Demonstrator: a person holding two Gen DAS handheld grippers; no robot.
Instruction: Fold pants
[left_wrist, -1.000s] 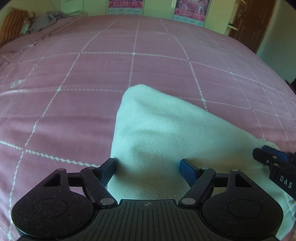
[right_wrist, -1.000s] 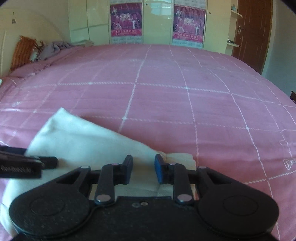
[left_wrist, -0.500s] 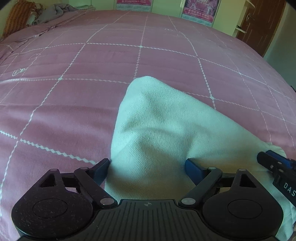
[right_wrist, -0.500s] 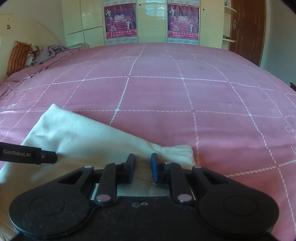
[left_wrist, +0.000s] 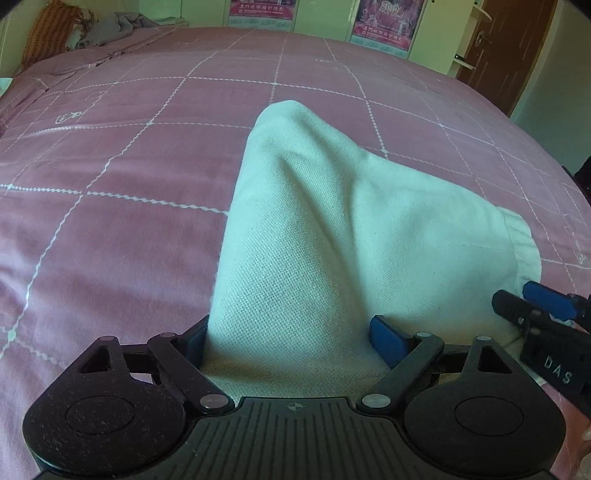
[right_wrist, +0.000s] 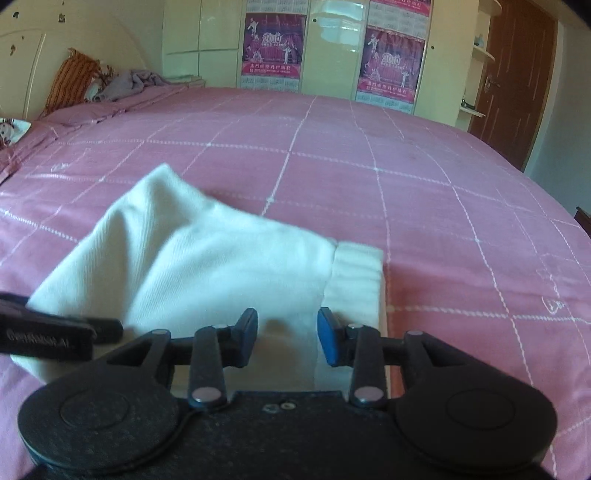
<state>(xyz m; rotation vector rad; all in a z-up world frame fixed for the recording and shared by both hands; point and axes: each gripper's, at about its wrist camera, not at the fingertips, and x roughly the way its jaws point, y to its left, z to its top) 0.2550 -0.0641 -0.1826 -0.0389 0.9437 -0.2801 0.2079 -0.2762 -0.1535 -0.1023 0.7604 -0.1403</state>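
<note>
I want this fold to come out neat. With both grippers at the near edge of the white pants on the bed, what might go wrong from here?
The right gripper is opening over the pants, so that end may drop unevenly.

The cloth bulges up between the wide-open fingers of the left gripper; that hump may settle as a crease.

The waistband lies skewed on the bedspread, so edges may not line up.

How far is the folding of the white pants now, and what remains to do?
Done: the white pants lie on the pink bedspread as a compact folded bundle, waistband at the right edge. In hand: the right gripper is opening, with cloth between its jaws but not pinched; the left gripper stands wide open around the other end. Left: the bundle bulges in a raised hump, so it probably still needs flattening, perhaps one more fold.
</note>
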